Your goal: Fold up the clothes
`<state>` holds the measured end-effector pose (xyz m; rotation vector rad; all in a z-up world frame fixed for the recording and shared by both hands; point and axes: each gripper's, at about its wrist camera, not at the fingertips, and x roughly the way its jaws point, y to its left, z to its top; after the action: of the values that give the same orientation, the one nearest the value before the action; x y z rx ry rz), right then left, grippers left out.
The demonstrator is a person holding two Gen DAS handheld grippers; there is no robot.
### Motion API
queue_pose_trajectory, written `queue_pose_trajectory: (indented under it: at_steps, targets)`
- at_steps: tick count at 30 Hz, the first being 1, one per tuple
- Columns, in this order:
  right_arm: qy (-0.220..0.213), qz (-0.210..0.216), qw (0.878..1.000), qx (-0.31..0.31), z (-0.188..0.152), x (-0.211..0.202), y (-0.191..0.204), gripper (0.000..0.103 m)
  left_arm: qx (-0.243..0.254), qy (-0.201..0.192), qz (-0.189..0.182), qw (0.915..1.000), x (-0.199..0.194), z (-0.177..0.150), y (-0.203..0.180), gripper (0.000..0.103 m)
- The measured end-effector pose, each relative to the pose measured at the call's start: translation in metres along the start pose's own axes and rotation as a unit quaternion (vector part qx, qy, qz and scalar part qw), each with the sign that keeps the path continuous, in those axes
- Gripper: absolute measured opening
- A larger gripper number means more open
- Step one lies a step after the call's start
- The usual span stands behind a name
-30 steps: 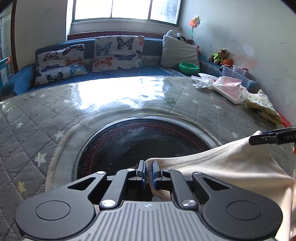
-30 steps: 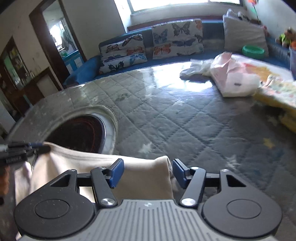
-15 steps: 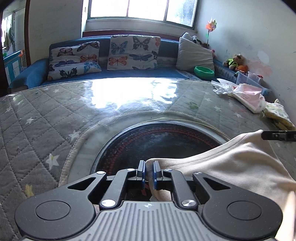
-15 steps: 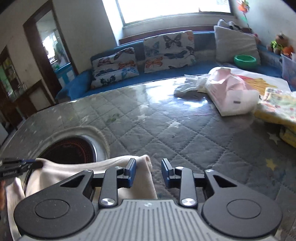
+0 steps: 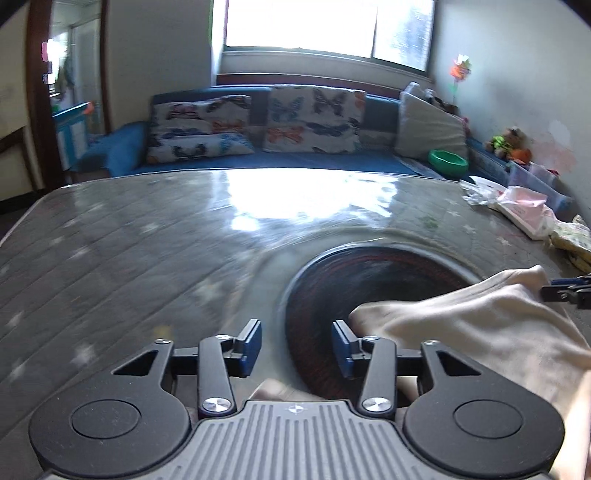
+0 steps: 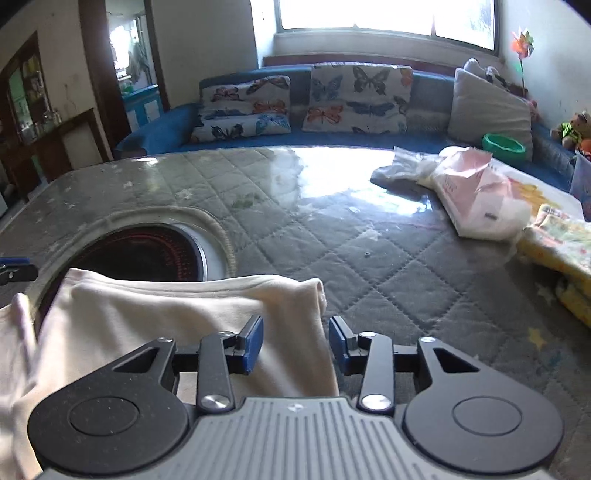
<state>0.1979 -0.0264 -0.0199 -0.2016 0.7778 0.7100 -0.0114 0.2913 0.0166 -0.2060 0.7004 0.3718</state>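
Your left gripper (image 5: 295, 343): jaws just opened, part-wide, nothing between; cream garment (image 5: 480, 332) lies just right of right pad. Your right gripper (image 6: 295, 341): jaws just opened wider, part-open, astride garment's folded edge, pads not pressing. Garment: on quilted grey table cover (image 6: 369, 266), partly over round dark inset (image 5: 369, 273). Beyond: pink bag (image 6: 476, 192), yellow printed cloth (image 6: 561, 240). Far: blue sofa (image 6: 166, 133), butterfly cushions (image 6: 358, 99), green bowl (image 6: 504, 142), window (image 6: 384, 14).

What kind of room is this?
Probably a living room in a home: a blue sofa with butterfly cushions under a window, a stuffed toy, and a quilt-covered table.
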Motion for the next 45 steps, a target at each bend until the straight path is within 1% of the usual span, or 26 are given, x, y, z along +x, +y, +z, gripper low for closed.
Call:
queue_pose_trajectory:
  at_steps: [2, 5, 8, 11, 12, 13, 15, 16, 18, 22, 25, 28, 29, 32, 34, 35, 37, 39, 41, 43, 44, 45]
  targets:
    - [-0.007, 0.0, 1.0, -0.012, -0.005, -0.014, 0.003, 0.048, -0.009, 0.004, 0.016, 0.9998, -0.013, -0.013, 0.01, 0.054]
    - [-0.015, 0.0, 0.999, -0.039, -0.017, -0.038, 0.008, 0.057, -0.011, 0.012, 0.038, 0.9992, -0.025, -0.032, 0.019, 0.056]
    - [-0.017, -0.001, 0.999, -0.05, -0.031, -0.056, 0.01, 0.058, -0.018, 0.021, 0.034, 0.999, -0.028, -0.044, 0.023, 0.057]
    - [-0.021, -0.007, 0.998, -0.054, -0.048, -0.079, 0.009, 0.062, -0.018, 0.024, 0.027, 0.9992, -0.027, -0.052, 0.021, 0.055]
    - [-0.023, -0.01, 0.998, -0.055, -0.052, -0.085, 0.009, 0.064, -0.014, 0.019, 0.028, 0.9993, -0.027, -0.054, 0.019, 0.048]
    - [-0.027, -0.015, 0.998, -0.057, -0.058, -0.094, 0.009, 0.066, -0.011, 0.015, 0.025, 0.9995, -0.027, -0.055, 0.018, 0.043]
    - [-0.032, -0.025, 0.997, -0.061, -0.065, -0.105, 0.009, 0.066, -0.013, 0.01, 0.02, 0.9997, -0.028, -0.055, 0.016, 0.018]
    - [-0.038, -0.033, 0.997, -0.062, -0.07, -0.116, 0.008, 0.066, -0.017, 0.008, 0.021, 0.9996, -0.03, -0.056, 0.016, 0.012]
    - [-0.044, -0.041, 0.997, -0.054, -0.076, -0.126, 0.004, 0.067, -0.025, 0.005, 0.023, 0.9994, -0.034, -0.058, 0.016, 0.01]
    - [-0.054, -0.058, 0.996, -0.031, -0.092, -0.148, -0.009, 0.067, -0.056, -0.02, 0.046, 0.9972, -0.06, -0.065, 0.032, 0.009]
    - [-0.055, -0.076, 0.995, -0.022, -0.104, -0.158, -0.018, 0.067, -0.076, -0.038, 0.08, 0.9932, -0.089, -0.074, 0.051, 0.009]
    - [-0.055, -0.089, 0.994, -0.017, -0.116, -0.167, -0.025, 0.067, -0.098, -0.049, 0.116, 0.9872, -0.122, -0.087, 0.073, 0.009]
    - [-0.055, -0.094, 0.994, -0.017, -0.125, -0.172, -0.027, 0.067, -0.103, -0.053, 0.13, 0.9847, -0.133, -0.091, 0.08, 0.009]
    - [-0.051, -0.097, 0.994, -0.014, -0.135, -0.177, -0.03, 0.067, -0.113, -0.063, 0.171, 0.9768, -0.16, -0.103, 0.097, 0.009]
    - [-0.049, -0.092, 0.994, -0.011, -0.144, -0.179, -0.03, 0.067, -0.114, -0.053, 0.177, 0.9761, -0.164, -0.108, 0.107, 0.01]
    - [-0.048, -0.092, 0.995, -0.011, -0.147, -0.179, -0.03, 0.067, -0.12, -0.042, 0.18, 0.9755, -0.162, -0.11, 0.113, 0.01]
    - [-0.042, -0.087, 0.995, -0.013, -0.154, -0.178, -0.028, 0.067, -0.128, -0.013, 0.182, 0.9748, -0.154, -0.113, 0.121, 0.014]
    - [-0.043, -0.087, 0.995, -0.021, -0.158, -0.18, -0.025, 0.065, -0.133, 0.002, 0.181, 0.9744, -0.151, -0.116, 0.124, 0.016]
    - [-0.048, -0.076, 0.996, -0.014, -0.158, -0.184, -0.027, 0.064, -0.122, 0.001, 0.175, 0.9769, -0.15, -0.113, 0.118, 0.017]
    - [-0.053, -0.068, 0.996, 0.002, -0.155, -0.187, -0.032, 0.058, -0.101, -0.01, 0.167, 0.9807, -0.154, -0.11, 0.108, 0.023]
    - [-0.054, -0.074, 0.996, 0.007, -0.153, -0.187, -0.035, 0.058, -0.093, -0.015, 0.161, 0.9825, -0.155, -0.107, 0.102, 0.03]
    - [-0.054, -0.086, 0.995, 0.007, -0.15, -0.186, -0.038, 0.058, -0.085, -0.02, 0.153, 0.9843, -0.157, -0.105, 0.096, 0.033]
